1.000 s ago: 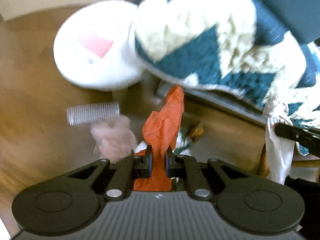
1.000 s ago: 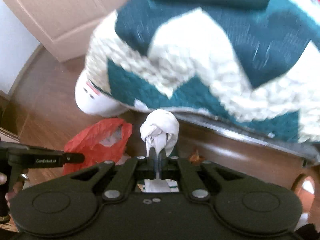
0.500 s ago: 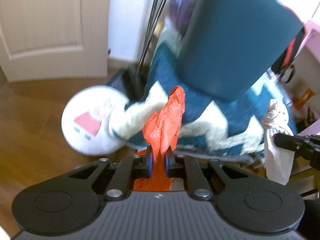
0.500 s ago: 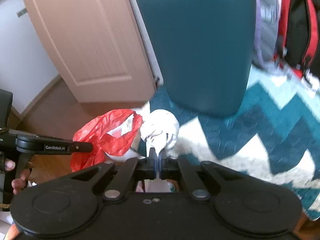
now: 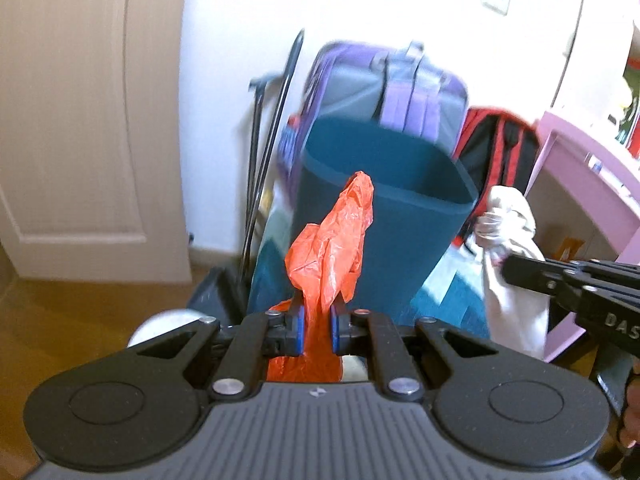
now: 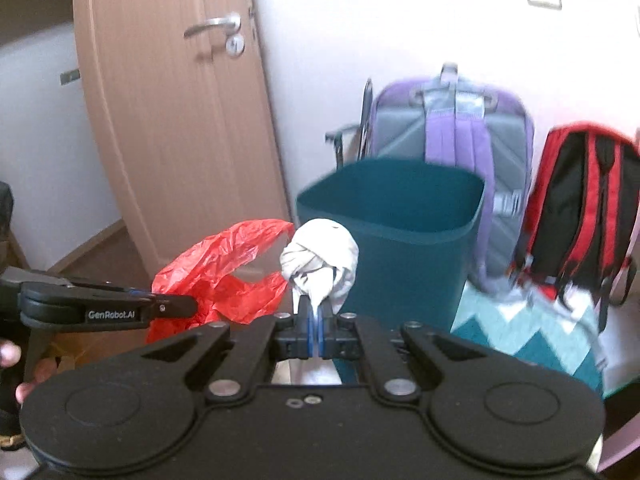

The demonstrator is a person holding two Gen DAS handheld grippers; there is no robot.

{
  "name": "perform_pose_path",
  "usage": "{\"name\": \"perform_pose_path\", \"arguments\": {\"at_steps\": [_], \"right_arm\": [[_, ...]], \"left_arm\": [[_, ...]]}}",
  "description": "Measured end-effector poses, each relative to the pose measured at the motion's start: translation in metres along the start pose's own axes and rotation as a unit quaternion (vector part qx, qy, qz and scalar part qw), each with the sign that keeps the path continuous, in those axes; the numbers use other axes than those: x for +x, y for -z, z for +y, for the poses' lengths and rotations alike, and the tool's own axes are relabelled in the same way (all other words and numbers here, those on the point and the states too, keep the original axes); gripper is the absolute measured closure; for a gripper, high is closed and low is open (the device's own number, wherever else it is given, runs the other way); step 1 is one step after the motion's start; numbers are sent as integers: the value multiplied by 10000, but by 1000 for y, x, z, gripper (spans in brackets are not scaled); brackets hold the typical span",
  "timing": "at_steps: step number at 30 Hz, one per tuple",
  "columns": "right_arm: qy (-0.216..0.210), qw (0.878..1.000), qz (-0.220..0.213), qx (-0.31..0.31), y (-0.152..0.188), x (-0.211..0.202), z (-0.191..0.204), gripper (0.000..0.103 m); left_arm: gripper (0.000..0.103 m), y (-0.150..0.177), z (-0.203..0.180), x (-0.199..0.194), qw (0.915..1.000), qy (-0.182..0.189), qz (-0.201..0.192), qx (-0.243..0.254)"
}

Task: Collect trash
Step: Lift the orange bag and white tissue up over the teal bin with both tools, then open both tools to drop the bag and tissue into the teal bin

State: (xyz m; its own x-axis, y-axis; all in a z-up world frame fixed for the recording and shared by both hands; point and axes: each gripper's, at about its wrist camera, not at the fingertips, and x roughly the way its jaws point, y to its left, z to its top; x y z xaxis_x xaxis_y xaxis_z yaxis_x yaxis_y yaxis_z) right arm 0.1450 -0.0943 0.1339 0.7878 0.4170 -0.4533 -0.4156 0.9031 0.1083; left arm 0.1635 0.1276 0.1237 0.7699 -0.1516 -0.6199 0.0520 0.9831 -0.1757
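My left gripper (image 5: 316, 330) is shut on a red plastic bag (image 5: 332, 240), which sticks up between its pads; the bag also shows in the right wrist view (image 6: 224, 272). My right gripper (image 6: 314, 334) is shut on a white knotted bag (image 6: 320, 264), seen in the left wrist view (image 5: 508, 232) at right. Both are held up in front of a dark teal bin (image 5: 384, 208), open at the top (image 6: 400, 232), just ahead and slightly right.
A purple backpack (image 6: 452, 120) and a red and black backpack (image 6: 580, 200) lean on the white wall behind the bin. A teal zigzag rug (image 6: 528, 332) lies at right. A wooden door (image 6: 172, 120) stands at left. Pink furniture (image 5: 580, 200) stands at far right.
Both grippers rose from near the floor with their bags. The rug and white round object dropped out of view; the bin's open top and the backpacks came into view.
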Motion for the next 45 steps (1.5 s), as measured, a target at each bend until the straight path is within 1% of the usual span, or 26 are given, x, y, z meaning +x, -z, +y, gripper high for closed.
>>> {"name": "perform_pose_path", "arguments": {"at_steps": [5,9,13,17,20,23,28,35,38,41,45], "right_arm": [[168,9990,-407,-74,-35,-3,-6,100],[314,9979,-570,-55,-58,3,-16,100],[434,9972,-608,35,-77,18,-28,100],[538,9970,-545,136,-93,38,-40,100],[626,9970,-430,164,-99,59,-46,100],[647,9973,-252,238,-100,83,-54,100],[746,9969,80,226,-93,124,-67,100],[790,9947,574,314,-81,167,-86,99],[807,9933,737,377,-75,180,-95,97],[780,9922,883,401,-70,189,-101,93],[704,9917,989,431,-67,193,-107,87]], "left_arm": [[92,-43,-26,-16,9991,39,-361,200],[92,-74,-47,-17,9975,37,-597,377],[92,-99,-62,-5,9964,56,-717,456],[92,-113,-71,11,9958,49,-715,573],[92,-121,-73,34,9961,45,-697,532],[92,-129,-72,61,9974,28,-584,410],[92,-134,-72,107,9986,-21,-342,404],[91,-132,-67,166,9993,-28,171,330],[91,-127,-64,185,9988,-49,375,297],[91,-124,-59,202,9981,8,582,224],[91,-120,-60,211,9972,85,711,210]]}}
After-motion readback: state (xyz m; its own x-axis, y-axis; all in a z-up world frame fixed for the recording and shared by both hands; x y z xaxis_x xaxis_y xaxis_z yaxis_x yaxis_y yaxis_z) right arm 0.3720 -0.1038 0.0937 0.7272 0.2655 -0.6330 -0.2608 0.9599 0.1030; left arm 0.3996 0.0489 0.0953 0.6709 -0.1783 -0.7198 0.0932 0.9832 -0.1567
